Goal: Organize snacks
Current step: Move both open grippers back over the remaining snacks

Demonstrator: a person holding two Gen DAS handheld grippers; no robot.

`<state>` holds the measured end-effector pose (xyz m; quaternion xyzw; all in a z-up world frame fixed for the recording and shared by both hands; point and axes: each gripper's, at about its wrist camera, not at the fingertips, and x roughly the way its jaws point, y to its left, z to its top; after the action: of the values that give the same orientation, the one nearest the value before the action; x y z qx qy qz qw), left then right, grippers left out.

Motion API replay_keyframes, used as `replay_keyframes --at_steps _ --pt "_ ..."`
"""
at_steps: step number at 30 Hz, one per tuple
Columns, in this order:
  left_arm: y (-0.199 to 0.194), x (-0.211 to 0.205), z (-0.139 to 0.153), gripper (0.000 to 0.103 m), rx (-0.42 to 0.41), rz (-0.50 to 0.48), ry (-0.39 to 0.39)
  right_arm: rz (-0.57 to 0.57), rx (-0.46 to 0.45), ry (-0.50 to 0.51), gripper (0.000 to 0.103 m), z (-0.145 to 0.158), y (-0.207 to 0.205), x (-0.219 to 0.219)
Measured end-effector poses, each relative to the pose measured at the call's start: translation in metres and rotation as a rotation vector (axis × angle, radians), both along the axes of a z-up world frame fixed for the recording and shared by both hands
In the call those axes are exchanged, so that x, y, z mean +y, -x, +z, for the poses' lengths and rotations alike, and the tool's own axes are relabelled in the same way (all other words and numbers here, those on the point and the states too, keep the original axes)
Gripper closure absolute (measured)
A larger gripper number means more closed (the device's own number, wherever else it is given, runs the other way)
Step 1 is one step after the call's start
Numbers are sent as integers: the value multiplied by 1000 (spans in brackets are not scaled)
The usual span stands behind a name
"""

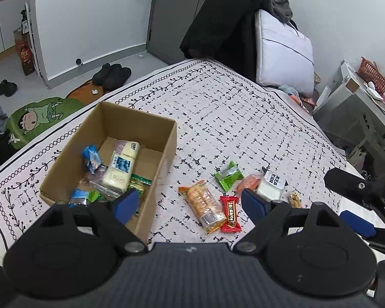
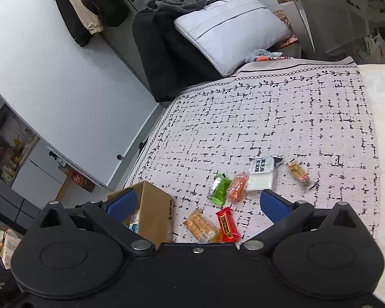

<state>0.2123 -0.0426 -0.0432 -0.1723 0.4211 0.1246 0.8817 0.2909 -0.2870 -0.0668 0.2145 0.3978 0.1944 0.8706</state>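
Observation:
An open cardboard box [image 1: 166, 148] [image 2: 154, 210] sits on the patterned bed cover and holds several snack packets, among them a pale cracker pack [image 1: 120, 166]. Loose on the cover to its right lie a biscuit pack [image 1: 205, 205] [image 2: 199, 224], a red bar [image 1: 230, 214] [image 2: 227, 224], a green packet [image 1: 228, 175] [image 2: 220, 188], an orange packet [image 1: 249, 183] [image 2: 236, 186], a white pouch [image 1: 270, 183] [image 2: 260, 174] and a small nut pack [image 1: 295, 200] [image 2: 299, 172]. My left gripper [image 1: 191, 204] hangs open above the box edge and biscuit pack, holding nothing. My right gripper [image 2: 196, 202] is open and empty over the same spot.
A white pillow [image 1: 282, 51] [image 2: 231, 28] and dark clothing [image 1: 223, 18] lie at the bed's far end. Slippers [image 1: 113, 73] and a green cartoon mat [image 1: 41, 118] are on the floor to the left. A white desk [image 1: 359, 102] stands on the right.

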Motion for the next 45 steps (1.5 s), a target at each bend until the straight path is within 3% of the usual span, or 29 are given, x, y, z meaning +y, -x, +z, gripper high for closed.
replay_keyframes --at_steps 16,23,29,34,39,45 --pt "-25 -23 -2 17 4 -29 60 -83 41 -27 0 -12 -18 -38" --pt "-38 -30 -19 17 22 -43 91 -95 -6 31 0 -12 -24 -48" --pt "-46 -26 -40 17 39 -27 127 -97 -14 170 0 -19 -34 -50" --pt "-54 -23 -59 20 62 -13 159 -83 14 130 0 -28 -45 -54" --pt "-61 -21 -77 20 80 -10 187 -87 56 171 1 -40 -61 -49" --pt "-72 -16 -97 30 115 13 223 -87 77 202 20 -55 -81 -46"
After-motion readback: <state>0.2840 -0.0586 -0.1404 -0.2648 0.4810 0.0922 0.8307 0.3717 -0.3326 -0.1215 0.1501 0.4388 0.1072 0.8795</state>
